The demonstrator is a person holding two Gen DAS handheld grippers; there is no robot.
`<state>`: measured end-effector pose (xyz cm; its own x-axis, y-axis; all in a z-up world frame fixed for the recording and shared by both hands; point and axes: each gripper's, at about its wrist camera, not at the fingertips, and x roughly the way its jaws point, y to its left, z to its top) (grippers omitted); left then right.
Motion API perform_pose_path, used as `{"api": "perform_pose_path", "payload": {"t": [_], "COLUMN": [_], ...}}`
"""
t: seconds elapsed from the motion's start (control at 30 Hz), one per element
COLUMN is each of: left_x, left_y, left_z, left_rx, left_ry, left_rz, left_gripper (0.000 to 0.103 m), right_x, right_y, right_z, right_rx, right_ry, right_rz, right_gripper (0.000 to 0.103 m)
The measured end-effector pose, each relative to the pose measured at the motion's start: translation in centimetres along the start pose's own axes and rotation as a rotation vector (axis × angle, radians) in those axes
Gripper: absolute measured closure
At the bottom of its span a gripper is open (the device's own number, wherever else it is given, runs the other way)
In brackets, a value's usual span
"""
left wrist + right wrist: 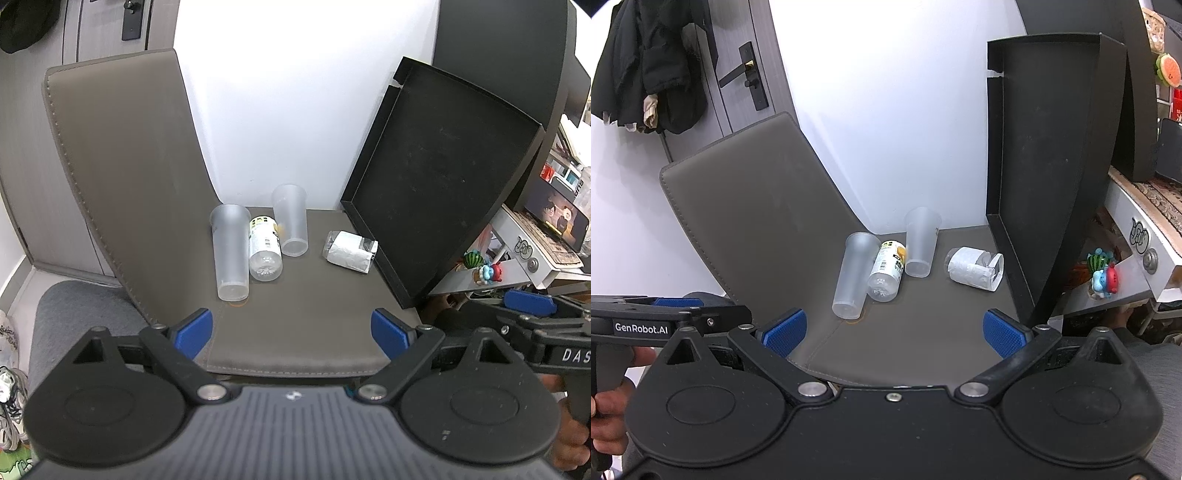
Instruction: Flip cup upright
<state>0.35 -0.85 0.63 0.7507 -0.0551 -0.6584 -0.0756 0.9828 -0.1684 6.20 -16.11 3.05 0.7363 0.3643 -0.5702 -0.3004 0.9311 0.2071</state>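
Cups sit on the grey chair seat (295, 332): a tall frosted cup (231, 251) and a shorter cup (290, 219) stand upright, with a plastic bottle (264, 249) lying between them, touching the tall one. At three o'clock from the short cup lies a wrapped tissue roll (349, 251), just beside a black tray (443, 177) leaning upright. Left gripper (291, 334) and right gripper (894, 330) both hover at six o'clock, jaws spread wide, holding nothing.
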Motion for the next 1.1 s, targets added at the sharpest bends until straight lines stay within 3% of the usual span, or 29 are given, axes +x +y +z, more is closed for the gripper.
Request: {"api": "perform_pose_path", "payload": {"t": [1.1], "left_x": [12.1], "left_y": [3.0], "left_z": [4.6], "left_rx": [-0.050], "left_ry": [0.140], "left_rz": [0.077], "left_gripper": [0.012], "right_x": [9.4], "right_y": [-5.1], "right_z": [1.1], "right_rx": [0.095], "right_ry": [0.093], "right_rz": [-0.024], "right_gripper": [0.003]}}
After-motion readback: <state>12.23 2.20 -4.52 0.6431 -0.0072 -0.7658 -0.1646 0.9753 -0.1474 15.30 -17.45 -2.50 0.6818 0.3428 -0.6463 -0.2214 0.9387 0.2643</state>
